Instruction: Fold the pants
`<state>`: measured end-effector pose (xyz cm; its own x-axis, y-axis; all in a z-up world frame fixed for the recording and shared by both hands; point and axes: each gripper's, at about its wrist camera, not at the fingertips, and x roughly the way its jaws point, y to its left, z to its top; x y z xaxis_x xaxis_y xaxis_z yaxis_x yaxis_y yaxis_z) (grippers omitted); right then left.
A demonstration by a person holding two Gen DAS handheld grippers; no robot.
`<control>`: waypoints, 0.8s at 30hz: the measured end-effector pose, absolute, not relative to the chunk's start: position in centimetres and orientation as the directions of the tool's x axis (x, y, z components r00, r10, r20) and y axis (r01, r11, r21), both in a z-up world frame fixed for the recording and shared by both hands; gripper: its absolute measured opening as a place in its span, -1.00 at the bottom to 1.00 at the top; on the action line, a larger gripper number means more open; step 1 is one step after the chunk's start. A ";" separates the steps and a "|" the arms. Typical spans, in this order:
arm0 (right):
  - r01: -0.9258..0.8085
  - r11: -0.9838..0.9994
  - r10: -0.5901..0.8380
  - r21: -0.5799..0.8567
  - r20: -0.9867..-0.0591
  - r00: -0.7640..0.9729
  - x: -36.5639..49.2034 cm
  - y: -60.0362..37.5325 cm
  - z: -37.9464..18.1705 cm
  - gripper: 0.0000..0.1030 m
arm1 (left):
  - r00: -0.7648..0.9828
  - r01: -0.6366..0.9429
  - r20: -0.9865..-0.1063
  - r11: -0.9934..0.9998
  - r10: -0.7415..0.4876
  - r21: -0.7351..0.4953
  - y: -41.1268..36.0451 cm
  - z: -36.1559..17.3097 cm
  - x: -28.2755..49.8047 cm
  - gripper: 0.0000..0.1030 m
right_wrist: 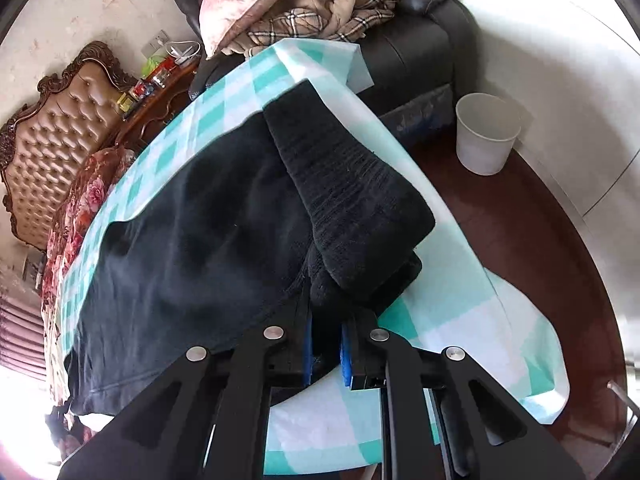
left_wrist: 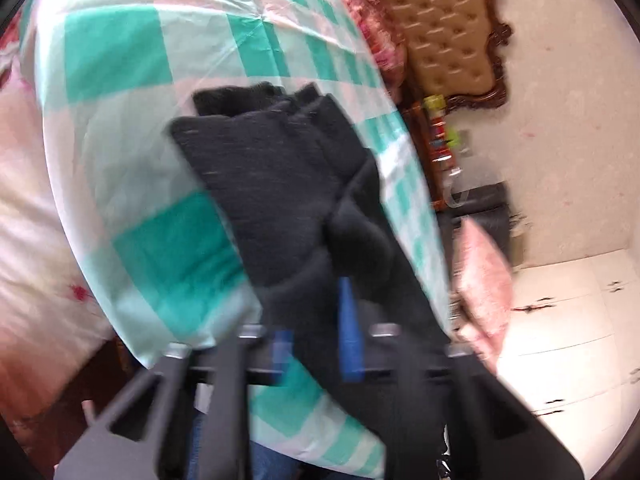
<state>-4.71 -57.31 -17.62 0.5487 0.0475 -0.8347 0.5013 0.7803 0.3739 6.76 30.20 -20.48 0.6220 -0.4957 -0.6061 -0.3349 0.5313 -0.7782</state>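
Dark black pants (left_wrist: 280, 184) lie on a green-and-white checked cloth (left_wrist: 152, 52) over a table. In the left wrist view my left gripper (left_wrist: 316, 340) has blue pads and is shut on a bunch of the pants fabric, which drapes over its right finger. In the right wrist view the pants (right_wrist: 192, 240) spread across the cloth (right_wrist: 460, 320), with a ribbed waistband end (right_wrist: 352, 184) folded over. My right gripper (right_wrist: 326, 354) is shut on the pants edge between its blue pads.
A tufted brown headboard (right_wrist: 52, 136) and a floral cover (right_wrist: 88, 192) lie to the left. A dark armchair (right_wrist: 420, 40) piled with pillows and plaid blankets stands behind the table. A white bucket (right_wrist: 486, 132) sits on the dark floor to the right.
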 end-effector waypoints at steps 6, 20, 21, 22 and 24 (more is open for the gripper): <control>0.512 0.804 -0.014 0.303 -0.851 0.525 -5.0 -56.1 -17.4 -0.73 | 0.702 -0.047 -0.612 0.833 -0.364 -0.551 27.3 -11.3 9.0 -0.81; 0.493 0.828 -0.051 0.269 -0.838 0.543 -6.0 -54.8 -16.4 -0.72 | 0.644 -0.188 -0.663 0.761 -0.382 -0.621 30.4 -15.7 9.1 -0.82; 0.495 0.820 -0.041 0.288 -0.833 0.552 -6.3 -54.9 -16.2 -0.72 | 0.615 -0.231 -0.680 0.733 -0.400 -0.640 31.3 -17.4 9.3 -0.82; 0.493 0.817 -0.033 0.300 -0.828 0.559 -6.5 -54.8 -16.0 -0.72 | 0.597 -0.260 -0.691 0.716 -0.408 -0.648 31.7 -18.5 9.3 -0.82; 0.484 0.821 -0.032 0.302 -0.823 0.567 -6.6 -54.4 -15.5 -0.72 | 0.594 -0.270 -0.692 0.709 -0.410 -0.651 31.9 -19.7 8.9 -0.82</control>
<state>-6.63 -54.43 -15.52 0.5665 -0.0315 -0.8234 0.4840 0.8215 0.3016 8.89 31.95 -19.66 0.5944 -0.4095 -0.6921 -0.2697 0.7093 -0.6513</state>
